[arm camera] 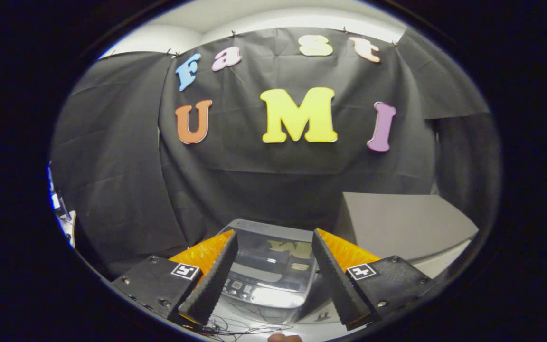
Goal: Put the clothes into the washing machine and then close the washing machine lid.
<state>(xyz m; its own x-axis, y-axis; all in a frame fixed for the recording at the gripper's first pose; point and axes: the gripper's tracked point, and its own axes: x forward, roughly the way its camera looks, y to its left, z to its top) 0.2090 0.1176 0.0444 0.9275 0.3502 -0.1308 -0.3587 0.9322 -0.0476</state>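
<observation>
Washer half-hidden behind the fingers

The gripper [272, 237] hangs with its fingers spread and nothing between them, and they cover both sides of the washing machine [268, 266] beyond; its glossy lid [273, 251] mirrors the wall, so the drum's contents cannot be told. The control panel [240, 286] is too small to make out. The grey box [397, 228] past the right finger is cut off.

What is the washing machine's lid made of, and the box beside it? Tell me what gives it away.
Washing machine lid: seemingly glossy clear plastic or glass, since it mirrors the wall behind. Grey box, to one side beyond the open fingers: matte, flat faces, sharp edges, perhaps cardboard or painted board; unclear.
</observation>
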